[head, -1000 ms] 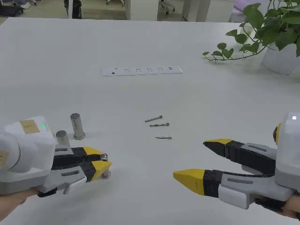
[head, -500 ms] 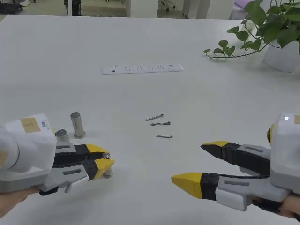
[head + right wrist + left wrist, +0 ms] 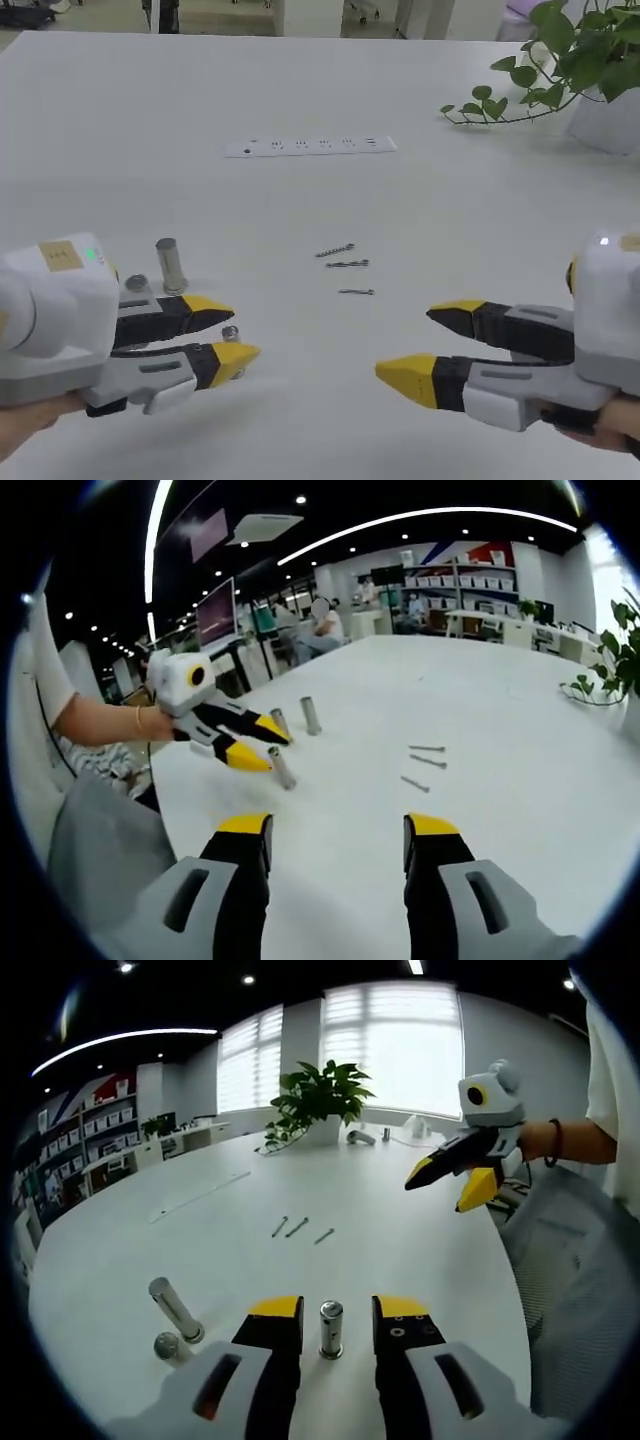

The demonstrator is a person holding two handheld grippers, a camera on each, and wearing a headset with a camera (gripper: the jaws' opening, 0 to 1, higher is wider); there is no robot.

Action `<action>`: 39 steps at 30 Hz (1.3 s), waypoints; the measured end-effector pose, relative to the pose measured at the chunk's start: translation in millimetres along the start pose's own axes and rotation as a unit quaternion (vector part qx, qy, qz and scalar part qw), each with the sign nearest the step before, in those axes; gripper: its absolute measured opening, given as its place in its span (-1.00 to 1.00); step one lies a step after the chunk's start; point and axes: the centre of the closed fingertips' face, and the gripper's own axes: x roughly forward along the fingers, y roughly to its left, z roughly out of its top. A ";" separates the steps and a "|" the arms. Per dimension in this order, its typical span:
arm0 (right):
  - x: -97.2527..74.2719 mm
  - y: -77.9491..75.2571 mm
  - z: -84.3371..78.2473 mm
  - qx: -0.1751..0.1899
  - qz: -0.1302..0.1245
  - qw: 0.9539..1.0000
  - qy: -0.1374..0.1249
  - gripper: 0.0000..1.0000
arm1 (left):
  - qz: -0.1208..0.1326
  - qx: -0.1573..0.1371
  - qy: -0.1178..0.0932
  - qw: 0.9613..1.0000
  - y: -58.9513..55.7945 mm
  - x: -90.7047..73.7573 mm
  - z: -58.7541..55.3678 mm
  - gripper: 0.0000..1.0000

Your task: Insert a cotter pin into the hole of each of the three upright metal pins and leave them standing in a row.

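Three upright metal pins stand at the left. One pin [image 3: 230, 333] [image 3: 330, 1328] [image 3: 283, 767] stands between the jaws of my left gripper [image 3: 228, 330] [image 3: 338, 1310], which is open with a gap on each side of it. A taller pin [image 3: 167, 265] [image 3: 175, 1308] and a third pin [image 3: 137, 285] [image 3: 168, 1347] stand just behind, the third partly hidden by the gripper. Three cotter pins [image 3: 347, 264] [image 3: 299, 1227] [image 3: 428, 760] lie loose mid-table. My right gripper [image 3: 420, 340] [image 3: 338, 830] hovers open at the lower right, holding nothing.
A white power strip [image 3: 310, 147] lies flat farther back on the white table [image 3: 450, 220]. A leafy plant [image 3: 575, 60] in a white pot [image 3: 605, 120] stands at the far right corner. Bare tabletop separates the two grippers.
My left gripper's jaws have spread apart from the pin they were closed around; the pin still stands upright. My right gripper has barely moved.
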 end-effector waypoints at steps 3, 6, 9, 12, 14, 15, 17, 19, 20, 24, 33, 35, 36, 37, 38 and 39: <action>4.0 -4.9 2.9 -0.002 0.003 1.000 0.004 0.03 | 0.010 -0.015 -0.010 1.000 -0.2 -3.5 4.0 -0.38; 9.7 -11.0 4.6 -0.009 0.007 1.000 0.008 0.00 | 0.017 -0.023 -0.014 0.999 -0.6 -7.7 5.6 -0.30; 16.1 -17.6 3.3 -0.027 0.010 0.999 0.022 -0.08 | 0.022 -0.032 -0.016 0.999 -1.2 -12.4 5.7 -0.19; 22.3 -25.7 2.5 -0.058 0.007 0.998 0.033 -0.15 | 0.030 -0.035 -0.020 0.999 -1.7 -17.6 7.5 -0.11; 27.0 -31.8 0.0 -0.069 0.005 0.997 0.046 -0.22 | 0.035 -0.040 -0.022 0.998 -2.2 -20.7 8.1 -0.03; 28.9 -34.0 -0.4 -0.074 0.005 0.996 0.048 -0.25 | 0.037 -0.043 -0.022 0.998 -2.6 -21.7 7.9 0.00; 33.1 -39.8 -1.5 -0.080 0.002 0.995 0.056 -0.28 | 0.039 -0.049 -0.019 0.998 -3.5 -24.1 6.0 0.06; 36.9 -46.2 -1.7 -0.084 -0.003 0.995 0.061 -0.33 | 0.045 -0.049 -0.016 0.998 -4.8 -27.7 3.3 0.14; 38.9 -49.6 -2.1 -0.088 -0.004 0.994 0.064 -0.37 | 0.048 -0.050 -0.014 0.998 -5.3 -29.4 1.9 0.18; 46.3 -58.4 -2.3 -0.098 -0.005 0.992 0.074 -0.45 | 0.068 -0.058 -0.015 0.996 -1.9 -35.0 -0.2 0.23; 65.8 -71.1 -4.5 -0.133 0.007 0.986 0.105 -0.54 | 0.093 -0.072 -0.015 0.993 -2.1 -43.9 -1.5 0.30; 69.9 -75.0 -8.7 -0.154 0.010 0.980 0.125 -0.58 | 0.096 -0.075 -0.013 0.993 -3.5 -45.6 -3.1 0.28; 72.0 -75.9 -9.3 -0.159 0.011 0.979 0.128 -0.58 | 0.096 -0.076 -0.013 0.992 -4.0 -46.0 -3.7 0.28; 74.1 -76.2 -10.3 -0.160 0.013 0.978 0.132 -0.58 | 0.097 -0.077 -0.012 0.992 -4.8 -46.5 -4.4 0.28; 76.8 -77.1 -11.2 -0.162 0.015 0.977 0.134 -0.59 | 0.099 -0.079 -0.010 0.992 -5.3 -47.2 -5.7 0.27; 78.4 -77.5 -12.2 -0.164 0.016 0.977 0.138 -0.59 | 0.100 -0.080 -0.009 0.992 -5.8 -47.8 -6.4 0.25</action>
